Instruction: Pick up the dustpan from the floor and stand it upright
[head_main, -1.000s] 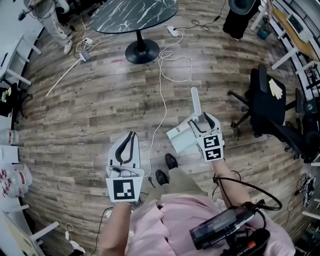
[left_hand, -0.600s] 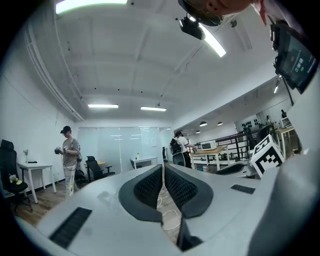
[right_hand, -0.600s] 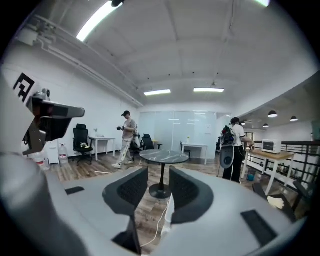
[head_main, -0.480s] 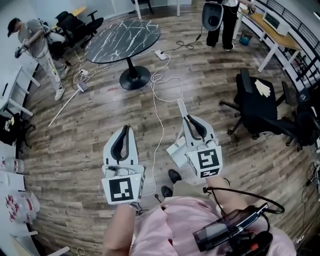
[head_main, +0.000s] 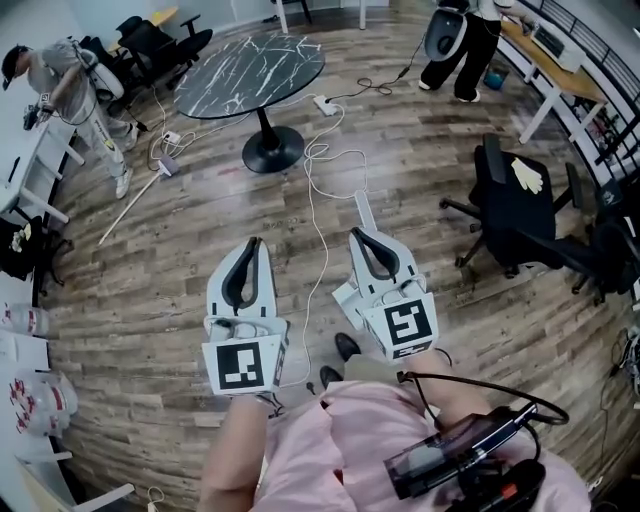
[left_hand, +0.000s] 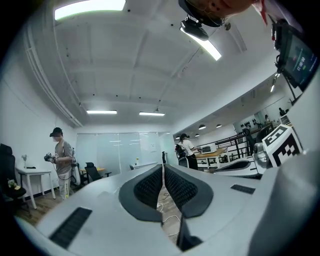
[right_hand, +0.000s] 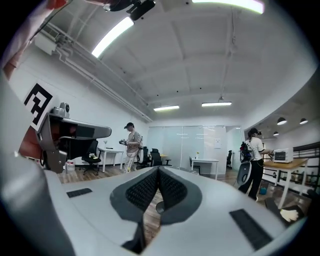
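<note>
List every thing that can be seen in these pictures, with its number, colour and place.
cable: one, white, winding over the wooden floor
dustpan: one, pale grey, just right of the cable
round table: one, black marbled top, beyond the cable
office chairs: several, black, one at right, others top left
standing person: one, grey clothes, far left
second person: one, dark trousers, top right
shoes: two, black, at the wearer's feet
left gripper: one, white with black pads, jaws together, empty
right gripper: one, same colours, jaws together, empty

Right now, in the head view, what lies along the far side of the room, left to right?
Person in grey, round marble table, standing person in dark trousers, wooden desk.
</note>
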